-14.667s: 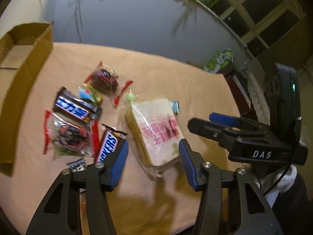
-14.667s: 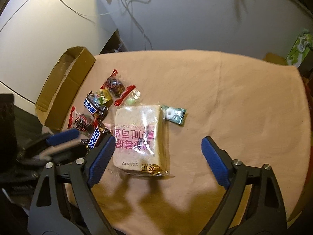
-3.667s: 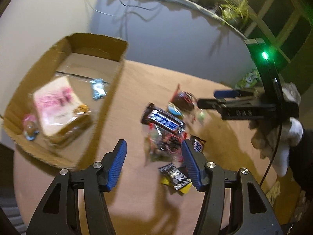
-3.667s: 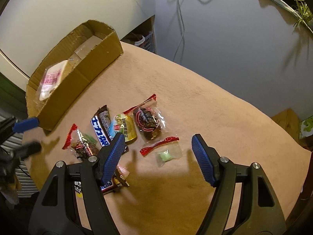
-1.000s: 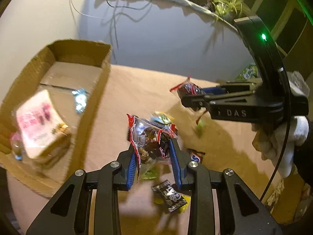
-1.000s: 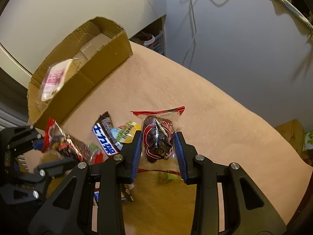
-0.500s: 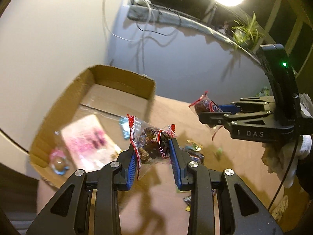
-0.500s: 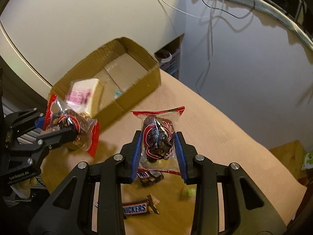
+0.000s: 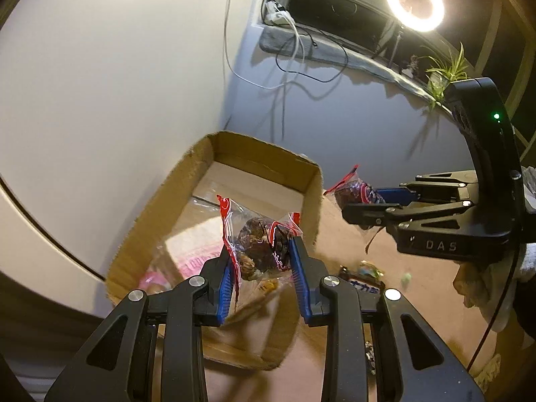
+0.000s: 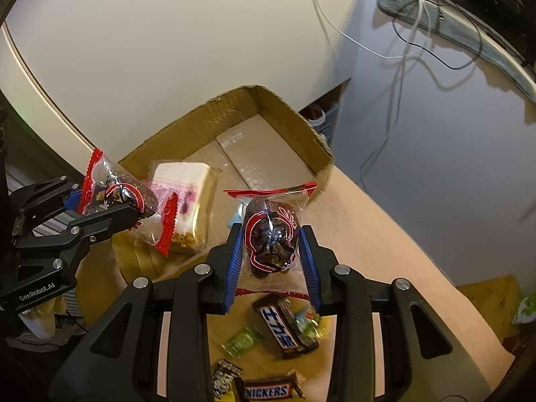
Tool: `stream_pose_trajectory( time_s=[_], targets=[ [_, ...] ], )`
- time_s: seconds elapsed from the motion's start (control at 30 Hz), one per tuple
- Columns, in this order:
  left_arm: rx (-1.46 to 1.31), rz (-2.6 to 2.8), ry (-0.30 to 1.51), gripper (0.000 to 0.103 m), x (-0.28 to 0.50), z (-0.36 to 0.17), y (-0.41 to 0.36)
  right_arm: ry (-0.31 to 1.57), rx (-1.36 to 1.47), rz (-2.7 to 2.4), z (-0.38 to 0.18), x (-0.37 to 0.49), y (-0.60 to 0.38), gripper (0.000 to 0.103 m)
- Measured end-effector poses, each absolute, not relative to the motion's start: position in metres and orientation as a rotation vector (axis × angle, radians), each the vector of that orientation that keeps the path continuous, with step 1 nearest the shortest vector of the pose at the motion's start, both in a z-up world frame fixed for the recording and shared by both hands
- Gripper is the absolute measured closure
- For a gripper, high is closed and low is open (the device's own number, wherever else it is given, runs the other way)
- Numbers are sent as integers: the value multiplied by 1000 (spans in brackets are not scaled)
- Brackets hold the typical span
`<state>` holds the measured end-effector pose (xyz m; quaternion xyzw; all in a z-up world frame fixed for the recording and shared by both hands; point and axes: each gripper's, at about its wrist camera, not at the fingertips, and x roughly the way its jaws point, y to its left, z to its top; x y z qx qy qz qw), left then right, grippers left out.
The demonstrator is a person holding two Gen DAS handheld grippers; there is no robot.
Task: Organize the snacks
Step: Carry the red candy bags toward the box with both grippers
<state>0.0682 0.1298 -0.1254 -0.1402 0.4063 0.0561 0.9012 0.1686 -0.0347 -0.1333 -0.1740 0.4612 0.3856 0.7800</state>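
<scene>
My left gripper (image 9: 260,251) is shut on a clear, red-edged snack packet (image 9: 258,241) with a dark filling, held in the air over the near end of the open cardboard box (image 9: 311,181). A bagged sandwich (image 10: 182,187) lies inside the box. My right gripper (image 10: 272,238) is shut on a second red-edged snack packet (image 10: 271,231), raised above the table just right of the box's near corner. From the right wrist, the left gripper (image 10: 110,207) shows at the left with its packet (image 10: 124,197). From the left wrist, the right gripper (image 9: 372,201) holds its packet (image 9: 353,191) beside the box.
On the tan table (image 10: 385,241) below lie a dark chocolate bar (image 10: 284,326), a Snickers bar (image 10: 268,391), a green candy (image 10: 241,340) and small wrappers. Pale walls stand behind the box. A ring light (image 9: 414,0), cables and a plant sit on a ledge.
Both grippers have lifted their packets off the table and carried them left toward the box. The left packet now hangs over the box; the right one nears its corner.
</scene>
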Motion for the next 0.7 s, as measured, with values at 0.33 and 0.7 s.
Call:
stream_pose_trajectory(
  time_s=[0.33, 0.7],
  targets=[
    [-279, 150, 840, 73, 82, -127, 140, 1021, -374, 846, -143, 180, -7, 68],
    [-283, 171, 847, 73, 87, -130, 144, 1045, -368, 850, -152, 189, 8, 68]
  ],
)
